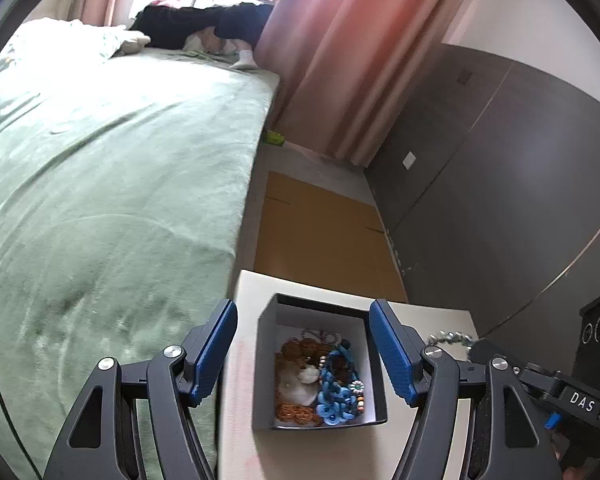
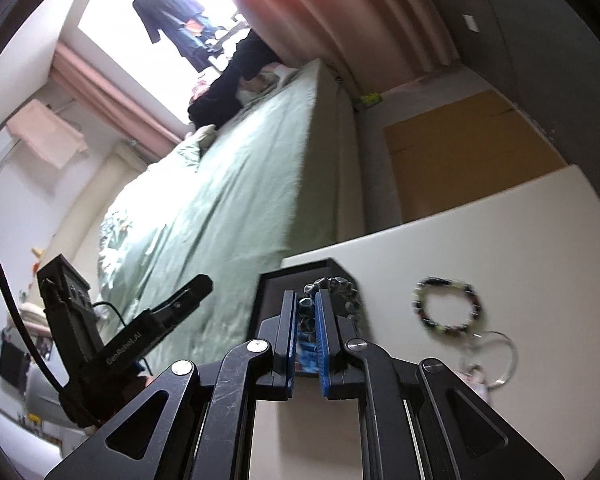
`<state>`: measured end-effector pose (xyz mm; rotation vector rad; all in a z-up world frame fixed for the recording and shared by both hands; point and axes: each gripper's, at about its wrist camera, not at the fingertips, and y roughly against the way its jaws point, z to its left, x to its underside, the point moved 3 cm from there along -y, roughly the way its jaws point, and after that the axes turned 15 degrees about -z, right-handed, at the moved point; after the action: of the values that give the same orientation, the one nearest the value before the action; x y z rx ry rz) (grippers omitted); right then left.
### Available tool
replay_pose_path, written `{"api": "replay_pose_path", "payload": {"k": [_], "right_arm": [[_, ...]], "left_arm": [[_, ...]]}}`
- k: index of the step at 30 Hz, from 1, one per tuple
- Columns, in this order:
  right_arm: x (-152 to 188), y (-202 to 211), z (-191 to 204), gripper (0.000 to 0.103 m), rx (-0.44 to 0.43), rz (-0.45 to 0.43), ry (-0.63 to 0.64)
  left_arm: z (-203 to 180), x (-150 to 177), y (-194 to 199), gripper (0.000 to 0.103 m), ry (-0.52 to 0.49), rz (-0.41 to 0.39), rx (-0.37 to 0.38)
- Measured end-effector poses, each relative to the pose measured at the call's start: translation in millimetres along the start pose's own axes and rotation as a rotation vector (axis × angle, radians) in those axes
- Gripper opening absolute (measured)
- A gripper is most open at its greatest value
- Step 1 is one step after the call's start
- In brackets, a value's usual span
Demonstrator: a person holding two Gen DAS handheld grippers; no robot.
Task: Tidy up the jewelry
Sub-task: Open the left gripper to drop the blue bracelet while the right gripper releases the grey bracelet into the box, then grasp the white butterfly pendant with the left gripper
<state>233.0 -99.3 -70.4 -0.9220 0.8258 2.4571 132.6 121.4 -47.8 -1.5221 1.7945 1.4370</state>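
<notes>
A dark grey box (image 1: pixel 265 360) with a white inside sits on a cream table (image 1: pixel 332 452). It holds blue chain jewelry (image 1: pixel 336 384), amber bead pieces (image 1: pixel 298 414) and a white piece. My left gripper (image 1: pixel 303 348) is open, its blue pads on either side of the box, above it. My right gripper (image 2: pixel 307 304) is shut on a silver-grey bead bracelet (image 2: pixel 340 286) and holds it over the box's edge (image 2: pixel 296 274); the bracelet also shows in the left wrist view (image 1: pixel 450 337). A multicolour bead bracelet (image 2: pixel 446 306) and a thin clear bangle (image 2: pixel 496 354) lie on the table to the right.
A bed with a green cover (image 1: pixel 112 184) runs along the table's left side. Flattened cardboard (image 1: pixel 320 232) lies on the floor beyond the table. Dark grey cabinet doors (image 1: pixel 500 184) and pink curtains (image 1: pixel 340 52) stand to the right.
</notes>
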Motion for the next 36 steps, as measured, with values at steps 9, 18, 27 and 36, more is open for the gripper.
{"api": "replay_pose_path", "payload": {"k": [9, 18, 27, 36], "right_arm": [[12, -41, 38, 0.010, -0.062, 0.040, 0.040], [18, -68, -3, 0.026, 0.082, 0.080, -0.032], [-4, -21, -22, 0.056, 0.133, -0.001, -0.033], [-9, 12, -49, 0.064, 0.238, 0.019, -0.042]], "left_arm": [[34, -18, 15, 0.069, 0.079, -0.039, -0.034], [39, -18, 13, 0.069, 0.074, -0.032, -0.045], [21, -12, 12, 0.069, 0.030, -0.023, -0.033], [-15, 3, 8, 0.069, -0.048, 0.006, 0.000]]}}
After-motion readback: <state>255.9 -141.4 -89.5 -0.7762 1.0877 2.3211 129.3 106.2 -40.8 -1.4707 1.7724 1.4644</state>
